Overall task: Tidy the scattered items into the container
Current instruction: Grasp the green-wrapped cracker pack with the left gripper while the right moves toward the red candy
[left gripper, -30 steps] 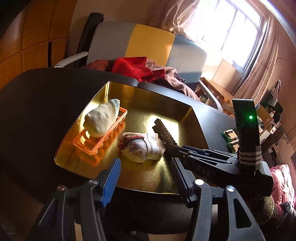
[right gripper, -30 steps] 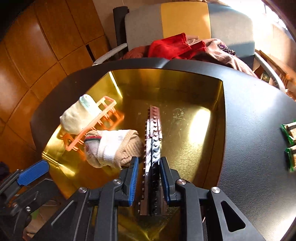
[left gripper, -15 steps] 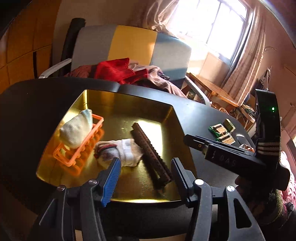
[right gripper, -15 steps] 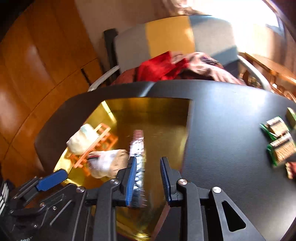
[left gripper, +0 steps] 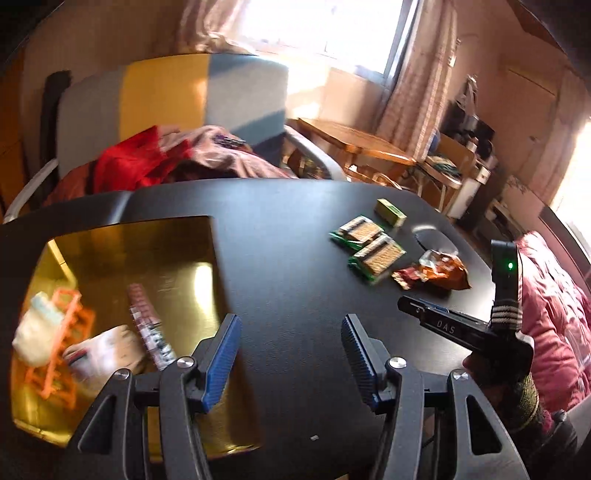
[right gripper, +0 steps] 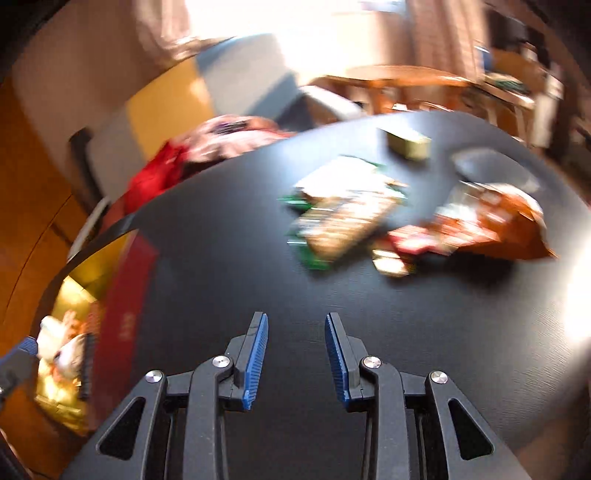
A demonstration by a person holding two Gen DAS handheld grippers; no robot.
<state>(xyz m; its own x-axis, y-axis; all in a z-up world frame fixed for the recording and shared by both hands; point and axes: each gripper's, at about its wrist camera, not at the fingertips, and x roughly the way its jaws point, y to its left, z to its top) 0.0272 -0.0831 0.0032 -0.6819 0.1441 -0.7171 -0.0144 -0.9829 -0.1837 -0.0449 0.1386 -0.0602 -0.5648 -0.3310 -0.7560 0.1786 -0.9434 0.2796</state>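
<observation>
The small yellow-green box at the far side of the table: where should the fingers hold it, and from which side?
Grip the yellow-green box across its two long side faces, coming from above. It lies flat on the black table, apart from the biscuit packs, so both sides look free.

Window point(left gripper: 332, 33) glare blows out; right wrist view motion-blurred.

I see the gold tray point(left gripper: 155, 251) sunk into the black tabletop, holding an orange plastic rack point(left gripper: 61, 343) with a pale sock point(left gripper: 35, 338) on it, a second sock point(left gripper: 107, 350) beside it, and a long studded strip point(left gripper: 147, 328) lying flat. Well apart on the table lie two green cracker packets point(left gripper: 369, 243), a small yellow-green box point(left gripper: 390, 212) and a crumpled orange snack bag point(left gripper: 432, 275).
</observation>
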